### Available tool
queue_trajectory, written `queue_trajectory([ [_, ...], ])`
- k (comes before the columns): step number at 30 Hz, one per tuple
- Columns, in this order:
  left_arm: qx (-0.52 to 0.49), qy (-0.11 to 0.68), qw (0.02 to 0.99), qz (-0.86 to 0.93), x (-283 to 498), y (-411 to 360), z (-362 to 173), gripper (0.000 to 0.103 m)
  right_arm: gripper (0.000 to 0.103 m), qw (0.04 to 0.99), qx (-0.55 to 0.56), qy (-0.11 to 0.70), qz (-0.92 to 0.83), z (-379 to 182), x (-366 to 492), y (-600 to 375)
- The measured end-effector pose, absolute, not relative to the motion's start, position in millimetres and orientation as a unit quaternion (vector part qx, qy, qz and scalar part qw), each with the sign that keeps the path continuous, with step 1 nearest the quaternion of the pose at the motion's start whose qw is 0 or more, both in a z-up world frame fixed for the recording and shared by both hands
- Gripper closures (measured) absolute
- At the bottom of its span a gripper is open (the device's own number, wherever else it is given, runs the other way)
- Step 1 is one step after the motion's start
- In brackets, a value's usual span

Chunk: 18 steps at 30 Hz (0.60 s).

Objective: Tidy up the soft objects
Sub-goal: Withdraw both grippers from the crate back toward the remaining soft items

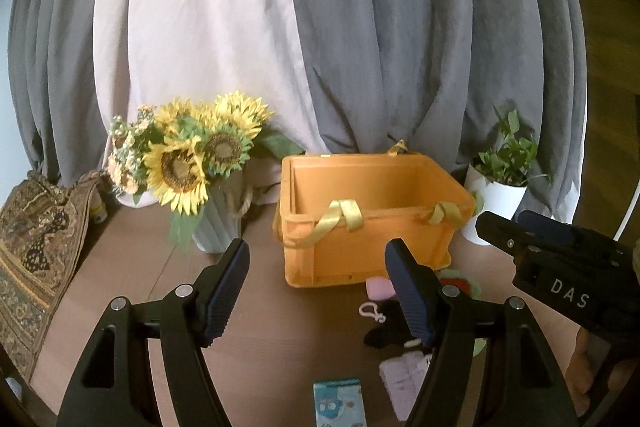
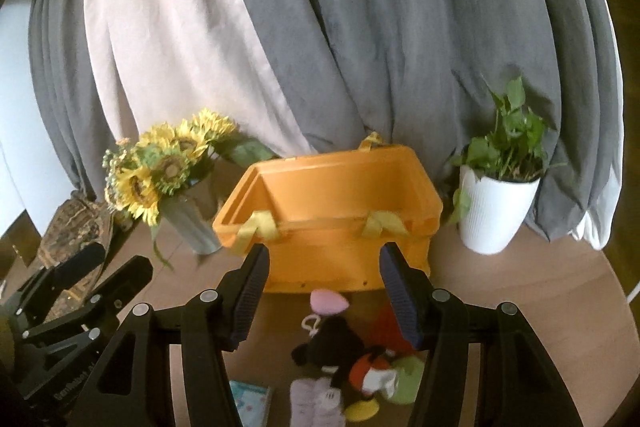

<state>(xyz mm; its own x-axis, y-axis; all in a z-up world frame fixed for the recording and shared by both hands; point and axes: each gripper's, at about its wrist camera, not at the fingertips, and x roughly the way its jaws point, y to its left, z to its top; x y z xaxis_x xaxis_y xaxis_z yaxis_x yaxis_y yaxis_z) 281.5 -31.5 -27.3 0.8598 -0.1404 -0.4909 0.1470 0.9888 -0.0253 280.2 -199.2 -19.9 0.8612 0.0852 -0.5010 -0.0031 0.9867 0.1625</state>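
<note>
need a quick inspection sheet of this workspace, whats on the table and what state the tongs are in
surface: round brown table, bare at its right side
job's things: orange bin with yellow ribbon handles, nothing seen inside; plush mouse toy, pink soft piece, lilac cloth and blue printed packet lie in front of it
clutter: sunflower vase, white potted plant, patterned fabric at the table's left edge
grippers: left tongs open, nothing between them; right tongs open, nothing between them, above the toys
cables: a thin white line at the far right edge, unclear what it is
surroundings: grey and pale curtains behind the table
</note>
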Motion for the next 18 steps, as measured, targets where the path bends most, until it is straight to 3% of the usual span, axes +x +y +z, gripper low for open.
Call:
queue_trajectory([
  [18, 0.027, 0.326, 0.941, -0.085, 253.6, -33.6, -73.9, 0.032, 0.044, 0.939, 0.069, 0.336, 0.025, -69.1, 255.4, -192.0],
])
